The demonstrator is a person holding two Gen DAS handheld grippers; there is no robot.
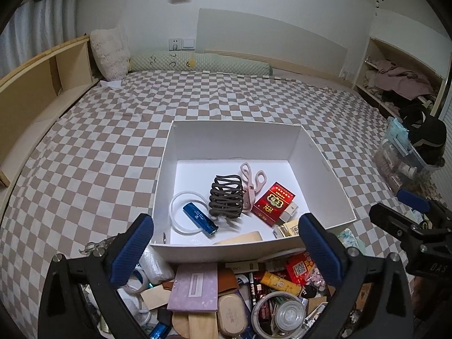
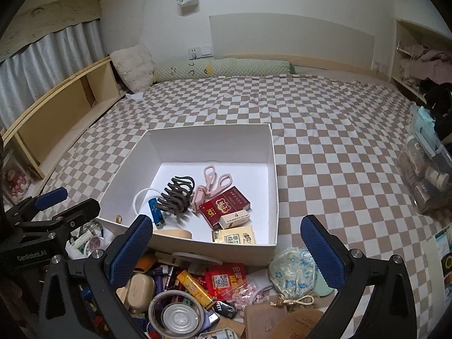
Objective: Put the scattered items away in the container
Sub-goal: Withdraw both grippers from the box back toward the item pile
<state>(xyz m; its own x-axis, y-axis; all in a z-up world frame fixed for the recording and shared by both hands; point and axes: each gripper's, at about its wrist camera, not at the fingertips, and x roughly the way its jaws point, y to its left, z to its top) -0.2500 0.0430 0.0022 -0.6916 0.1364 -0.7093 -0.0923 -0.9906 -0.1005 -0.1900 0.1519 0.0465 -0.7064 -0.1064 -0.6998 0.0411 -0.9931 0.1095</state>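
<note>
A white cardboard box [image 1: 319, 163] [image 2: 275, 175] stands on the checked bed. Inside lie a dark hair claw [image 1: 226, 197] [image 2: 176, 192], pink scissors [image 1: 251, 180] [image 2: 214, 182], a red cigarette pack [image 1: 272, 203] [image 2: 226, 206], a blue lighter [image 1: 199, 219] [image 2: 154, 212] and a clear ring [image 1: 180, 200]. A heap of small items [image 1: 231, 291] [image 2: 197, 291] lies in front of the box. My left gripper [image 1: 227, 251] hovers open over the box's near wall and the heap, nothing between its pads. My right gripper [image 2: 227, 251] is open and empty too, above the heap.
A floral drawstring pouch [image 2: 292, 271] lies right of the heap. A tape roll [image 1: 278, 310] [image 2: 175, 313] sits in the heap. A clear storage bin [image 1: 401, 158] [image 2: 423, 169] stands at the bed's right edge. Wooden shelves line the left side; pillows lie at the headboard.
</note>
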